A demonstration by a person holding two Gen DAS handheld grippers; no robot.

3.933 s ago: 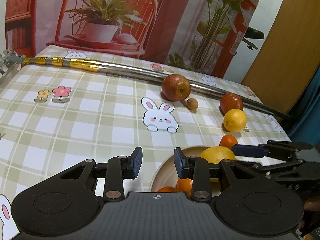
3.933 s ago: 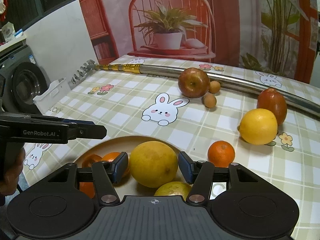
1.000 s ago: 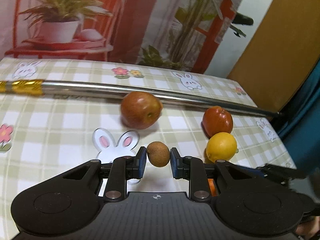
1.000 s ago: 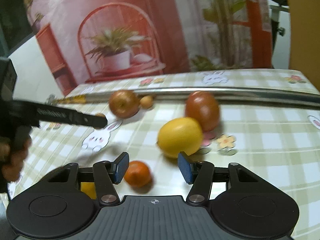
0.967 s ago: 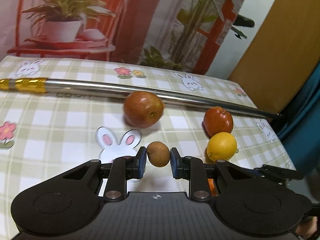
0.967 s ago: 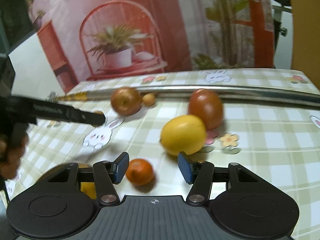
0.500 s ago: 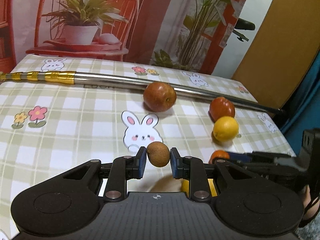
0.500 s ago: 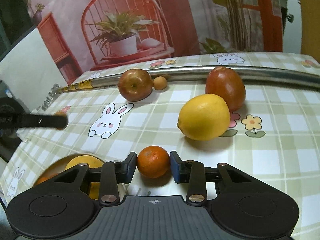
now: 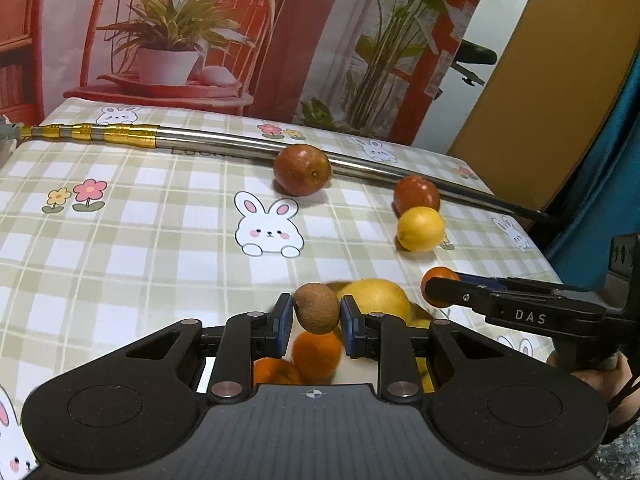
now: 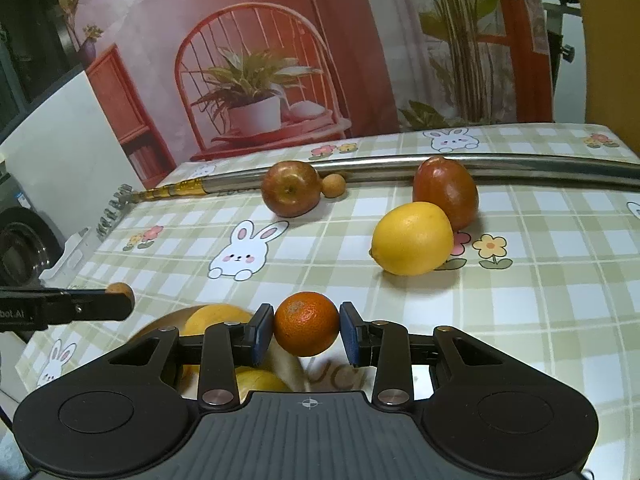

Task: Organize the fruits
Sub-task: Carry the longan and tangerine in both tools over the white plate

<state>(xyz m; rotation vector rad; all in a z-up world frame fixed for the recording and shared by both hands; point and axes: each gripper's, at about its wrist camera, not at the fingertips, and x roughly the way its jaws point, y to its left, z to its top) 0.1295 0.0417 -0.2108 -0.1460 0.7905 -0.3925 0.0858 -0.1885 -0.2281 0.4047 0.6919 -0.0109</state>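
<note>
Left tool (image 9: 316,314) grips one brown fruit (image 9: 316,308); right tool (image 10: 307,330) grips one mandarin (image 10: 306,329).

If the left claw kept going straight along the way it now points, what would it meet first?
Probably the fruit in the bowl: the left claw, shut on a small brown fruit, points down toward the large yellow citrus and oranges just beyond. Depth is unclear.

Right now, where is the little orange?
The little orange is pinched in the right gripper, low in the middle of the right wrist view, off the table, nearer the camera than the lemon.
</note>
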